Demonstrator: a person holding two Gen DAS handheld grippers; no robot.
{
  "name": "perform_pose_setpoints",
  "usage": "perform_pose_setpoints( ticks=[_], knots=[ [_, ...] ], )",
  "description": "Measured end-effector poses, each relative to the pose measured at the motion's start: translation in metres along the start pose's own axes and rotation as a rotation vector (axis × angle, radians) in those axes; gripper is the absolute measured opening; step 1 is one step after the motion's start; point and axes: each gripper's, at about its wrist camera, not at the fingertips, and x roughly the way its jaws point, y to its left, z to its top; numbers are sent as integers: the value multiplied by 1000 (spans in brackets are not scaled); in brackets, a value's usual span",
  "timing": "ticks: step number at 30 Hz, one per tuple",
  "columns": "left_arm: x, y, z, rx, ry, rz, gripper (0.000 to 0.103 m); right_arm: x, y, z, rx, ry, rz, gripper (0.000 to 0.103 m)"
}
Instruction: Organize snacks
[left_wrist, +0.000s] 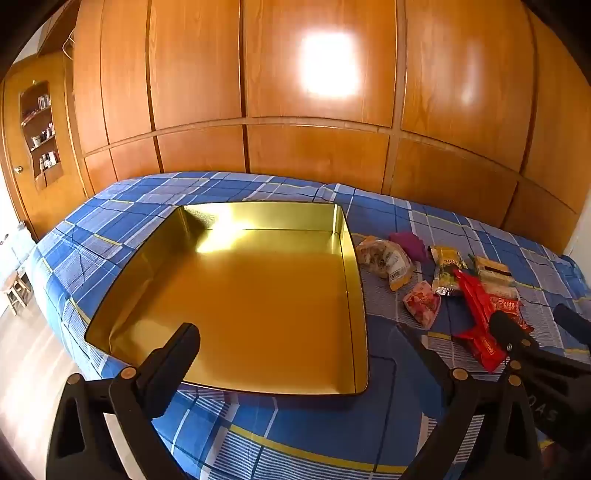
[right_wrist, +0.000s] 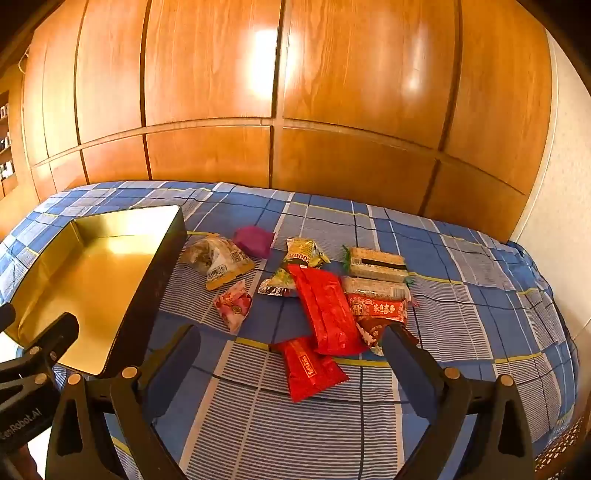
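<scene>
Left wrist view: left gripper (left_wrist: 299, 343) spread wide, holding nothing, over gold tin (left_wrist: 354, 280), likely awaiting snacks | right wrist view: right gripper (right_wrist: 291, 345) wide, unloaded, above red packet (right_wrist: 312, 367); snack pile (right_wrist: 295, 280) lies right of tin, unsorted.

I can read only little. On the left gripper (right_wrist: 7, 325), the body at the picture's left edge carries white letters "enRobot.AI", cut off at the start. The green-yellow packet (right_wrist: 304, 253) shows upside-down digits that look like "000". The small red packet (right_wrist: 310, 369) has yellow print and the clear bag (right_wrist: 218, 260) a barcode label, both too small to read.
</scene>
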Motion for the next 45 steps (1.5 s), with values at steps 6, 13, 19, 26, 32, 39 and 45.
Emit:
perform_pose_setpoints(
  ticks=[6,13,19,26,32,39,45],
  knots=[
    [-1,-3,-8,4,-2,10,103,-4,7,0,15,10,30,100],
    [3,3,-6,-4,25,12,103,-8,3,2,27,-11,71,100],
    [4,0,-8,7,32,-6,103,-4,0,1,30,-1,76,100],
    [5,-9,-11,44,41,-18,103,1,-4,-3,37,15,73,100],
    [2,-8,-8,49,31,-11,103,6,-14,-5,70,36,72,100],
    [-6,-1,0,43,5,13,103,7,-17,-6,75,52,81,100],
    [-12,8,4,28,-12,33,103,4,-15,-4,65,40,83,100]
  ],
)
